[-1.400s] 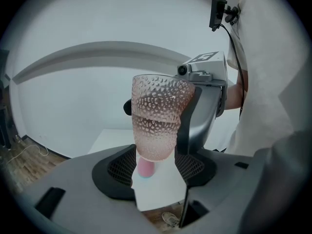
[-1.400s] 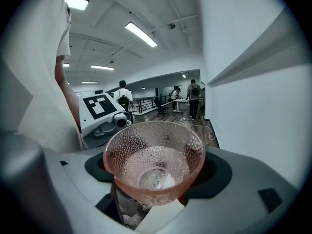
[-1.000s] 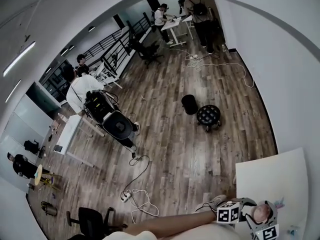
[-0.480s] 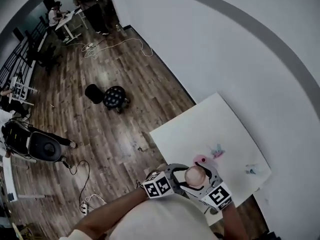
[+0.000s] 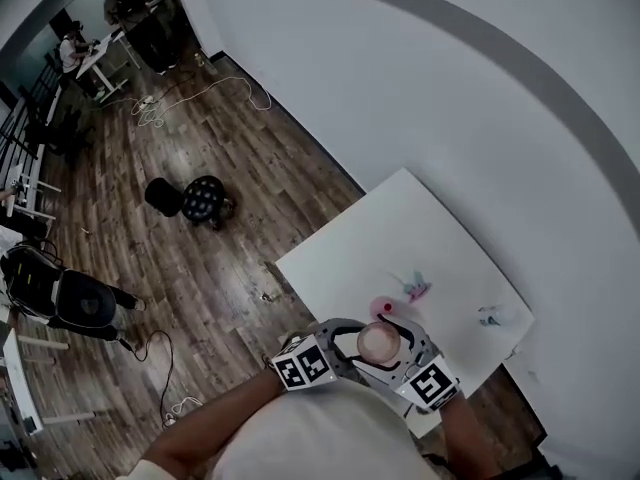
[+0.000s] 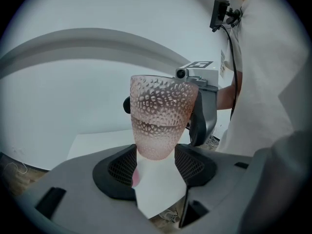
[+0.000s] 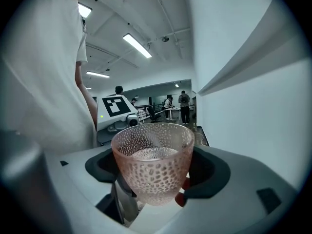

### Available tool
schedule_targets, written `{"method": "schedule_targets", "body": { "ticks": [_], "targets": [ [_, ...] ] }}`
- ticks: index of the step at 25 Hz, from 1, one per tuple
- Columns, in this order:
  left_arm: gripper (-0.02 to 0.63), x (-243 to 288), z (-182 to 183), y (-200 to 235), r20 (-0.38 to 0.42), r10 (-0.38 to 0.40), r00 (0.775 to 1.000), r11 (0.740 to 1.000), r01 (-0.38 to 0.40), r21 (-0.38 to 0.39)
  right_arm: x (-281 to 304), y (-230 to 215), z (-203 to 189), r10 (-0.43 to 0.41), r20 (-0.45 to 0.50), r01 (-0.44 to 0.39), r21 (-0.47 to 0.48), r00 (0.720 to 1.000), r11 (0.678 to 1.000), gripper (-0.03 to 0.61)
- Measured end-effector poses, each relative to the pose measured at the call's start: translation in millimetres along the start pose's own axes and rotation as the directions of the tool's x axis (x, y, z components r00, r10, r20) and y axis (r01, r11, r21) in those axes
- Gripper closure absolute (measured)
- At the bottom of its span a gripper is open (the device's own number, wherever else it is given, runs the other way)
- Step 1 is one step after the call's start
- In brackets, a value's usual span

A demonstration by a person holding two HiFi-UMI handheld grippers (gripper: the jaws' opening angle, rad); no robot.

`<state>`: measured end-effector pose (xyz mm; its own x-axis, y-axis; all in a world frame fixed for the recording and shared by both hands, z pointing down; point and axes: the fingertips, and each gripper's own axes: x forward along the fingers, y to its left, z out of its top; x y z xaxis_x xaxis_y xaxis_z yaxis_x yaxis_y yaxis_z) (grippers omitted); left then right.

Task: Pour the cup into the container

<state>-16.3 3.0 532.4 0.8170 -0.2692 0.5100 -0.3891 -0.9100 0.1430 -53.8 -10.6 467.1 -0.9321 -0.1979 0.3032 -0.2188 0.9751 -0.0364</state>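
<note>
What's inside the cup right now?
The cup holds a pale fill up to about mid-height, with a level surface. Liquid or grains: cannot tell. The dimpled wall blurs everything below the surface.

Both grippers were up in front of the chest, facing each other nose to nose. The left gripper (image 6: 155, 156) had its jaws pressed on the foot of the cup (image 6: 161, 116), which stood upright. The right gripper (image 7: 153, 177) sat opposite, jaws hugging the same cup round its body. The left forearm (image 5: 215, 420) lay bare, reaching in from the lower left. The right forearm (image 5: 466, 438) angled in from the lower right.
</note>
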Motion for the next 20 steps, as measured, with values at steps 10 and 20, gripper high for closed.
{"method": "schedule_targets", "body": {
  "ticks": [10, 20],
  "targets": [
    [0.373, 9, -2, 8, 0.007, 0.020, 1.000, 0.998, -0.020, 0.063, -12, -19, -6, -0.133, 0.004, 0.132, 0.076, 0.991, 0.988, 0.190],
    [0.532, -9, -7, 52, 0.043, 0.138, 0.990, 0.990, -0.137, -0.028, -24, -45, -59, -0.311, -0.194, 0.339, 0.134, 0.931, 0.931, 0.190]
  ]
}}
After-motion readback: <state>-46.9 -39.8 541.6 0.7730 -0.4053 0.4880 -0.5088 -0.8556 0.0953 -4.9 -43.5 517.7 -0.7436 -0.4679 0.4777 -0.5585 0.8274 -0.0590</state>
